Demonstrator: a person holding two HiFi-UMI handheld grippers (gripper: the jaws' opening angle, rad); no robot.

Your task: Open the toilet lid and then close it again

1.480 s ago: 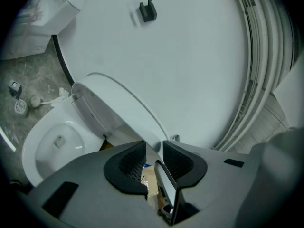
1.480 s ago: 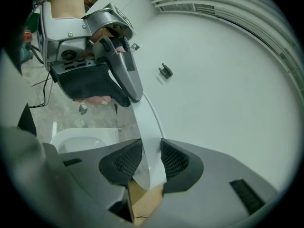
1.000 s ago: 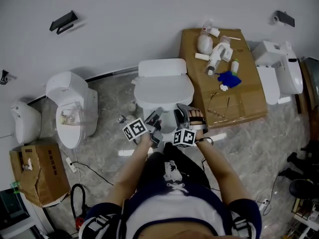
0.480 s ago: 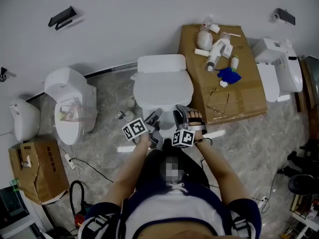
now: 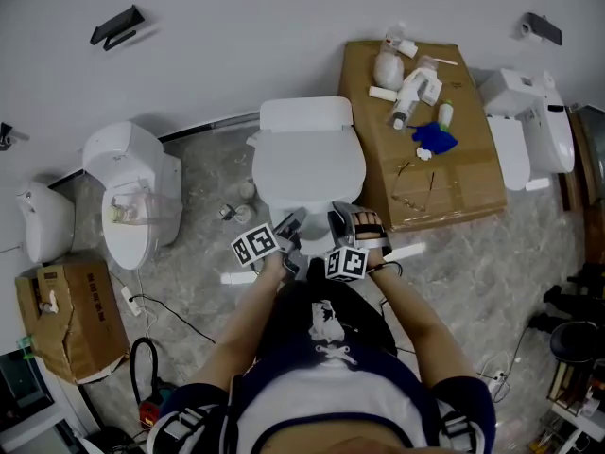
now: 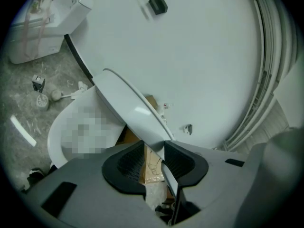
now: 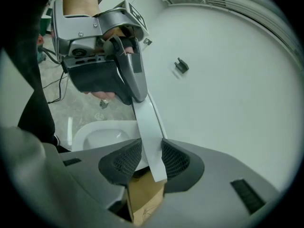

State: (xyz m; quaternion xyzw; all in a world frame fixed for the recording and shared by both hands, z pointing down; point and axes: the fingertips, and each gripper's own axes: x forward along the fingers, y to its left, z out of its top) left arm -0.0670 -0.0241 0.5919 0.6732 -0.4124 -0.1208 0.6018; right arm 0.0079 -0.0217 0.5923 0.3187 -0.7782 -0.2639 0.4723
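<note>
The toilet lid (image 5: 309, 164), centre of the head view, stands slightly above the bowl (image 7: 102, 137). The right claw (image 7: 151, 158) grips its front edge. The left claw (image 6: 153, 158) has just been opening, with the edge loose between its jaws. Probably the closing is nearly finished; only the final lowering remains.

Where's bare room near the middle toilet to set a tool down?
Front right of the flat brown cardboard, between the blue cloth and its near edge; marble floor right of the person. Crowded: cardboard's back end with white bottles, and small clutter left of the white toilet lid.
</note>
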